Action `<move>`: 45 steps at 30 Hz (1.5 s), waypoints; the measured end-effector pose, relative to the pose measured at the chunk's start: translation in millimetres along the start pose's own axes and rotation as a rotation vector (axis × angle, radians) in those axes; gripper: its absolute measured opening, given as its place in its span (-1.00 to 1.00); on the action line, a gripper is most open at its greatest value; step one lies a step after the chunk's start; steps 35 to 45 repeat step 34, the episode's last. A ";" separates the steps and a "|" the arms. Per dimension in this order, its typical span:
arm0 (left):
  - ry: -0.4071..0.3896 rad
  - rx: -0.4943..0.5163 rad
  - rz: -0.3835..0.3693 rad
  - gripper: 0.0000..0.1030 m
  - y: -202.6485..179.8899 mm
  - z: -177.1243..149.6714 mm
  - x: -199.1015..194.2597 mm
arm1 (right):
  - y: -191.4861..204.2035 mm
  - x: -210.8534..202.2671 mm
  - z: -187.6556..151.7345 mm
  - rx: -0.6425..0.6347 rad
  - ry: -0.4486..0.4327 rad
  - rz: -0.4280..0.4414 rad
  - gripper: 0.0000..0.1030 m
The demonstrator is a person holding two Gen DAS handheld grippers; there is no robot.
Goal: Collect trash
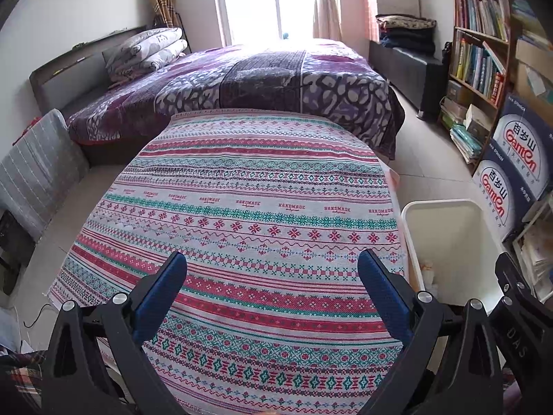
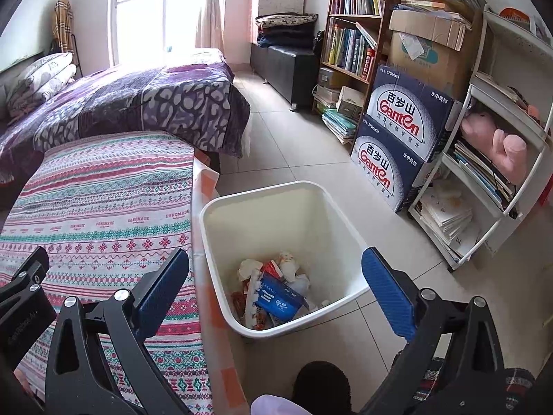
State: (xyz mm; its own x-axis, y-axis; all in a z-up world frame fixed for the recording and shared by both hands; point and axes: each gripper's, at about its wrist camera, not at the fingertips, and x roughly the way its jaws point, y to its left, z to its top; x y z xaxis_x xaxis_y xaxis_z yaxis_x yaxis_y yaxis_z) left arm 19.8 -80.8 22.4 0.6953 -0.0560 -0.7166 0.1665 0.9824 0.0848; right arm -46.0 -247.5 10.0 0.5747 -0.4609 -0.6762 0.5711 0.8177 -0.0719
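The left tongs hang with blue fingers spread wide, holding nothing, above a worktop covered by a red, teal and white patterned cloth. The cloth ahead of them is bare. The right tongs are likewise spread wide and empty, poised over a white bin that stands on the tiled floor, just beside the worktop's right edge. Inside the bin, directly below and between the right fingers, lies the trash: crumpled white paper, red wrappers and a blue packet. Beyond the worktop, a bed with a purple patterned cover sits under a bright window. To the right of the tongs, further off, stacked blue water cartons lean against a bookshelf.
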 end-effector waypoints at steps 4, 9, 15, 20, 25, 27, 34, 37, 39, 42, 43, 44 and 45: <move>0.006 -0.010 -0.023 0.87 0.3 -0.4 1.0 | -0.5 0.0 -0.1 0.006 0.004 0.015 0.86; 0.000 -0.006 -0.044 0.87 -1.5 -0.9 0.5 | 1.0 -0.7 -0.3 0.003 0.004 0.021 0.86; -0.020 -0.002 -0.061 0.86 -3.1 -0.4 -3.0 | 0.9 -1.0 -0.5 0.005 0.005 0.021 0.86; -0.021 0.005 -0.069 0.85 -4.9 -1.0 -3.5 | 0.4 -0.9 -0.2 0.005 0.004 0.021 0.86; -0.016 0.003 -0.076 0.85 -4.6 0.9 -2.9 | -1.6 -0.8 -0.3 0.013 0.001 0.015 0.86; -0.008 -0.002 -0.080 0.85 -4.6 1.2 -1.9 | -2.4 -0.2 -0.1 0.015 0.002 0.013 0.86; 0.006 -0.008 -0.082 0.85 -4.1 1.0 -0.1 | -3.2 0.2 0.7 0.019 0.006 0.011 0.86; 0.006 -0.008 -0.082 0.85 -4.1 1.0 -0.1 | -3.2 0.2 0.7 0.019 0.006 0.011 0.86; 0.006 -0.008 -0.082 0.85 -4.1 1.0 -0.1 | -3.2 0.2 0.7 0.019 0.006 0.011 0.86; 0.006 -0.008 -0.082 0.85 -4.1 1.0 -0.1 | -3.2 0.2 0.7 0.019 0.006 0.011 0.86; 0.006 -0.008 -0.082 0.85 -4.1 1.0 -0.1 | -3.2 0.2 0.7 0.019 0.006 0.011 0.86; 0.006 -0.008 -0.082 0.85 -4.1 1.0 -0.1 | -3.2 0.2 0.7 0.019 0.006 0.011 0.86; 0.006 -0.008 -0.082 0.85 -4.1 1.0 -0.1 | -3.2 0.2 0.7 0.019 0.006 0.011 0.86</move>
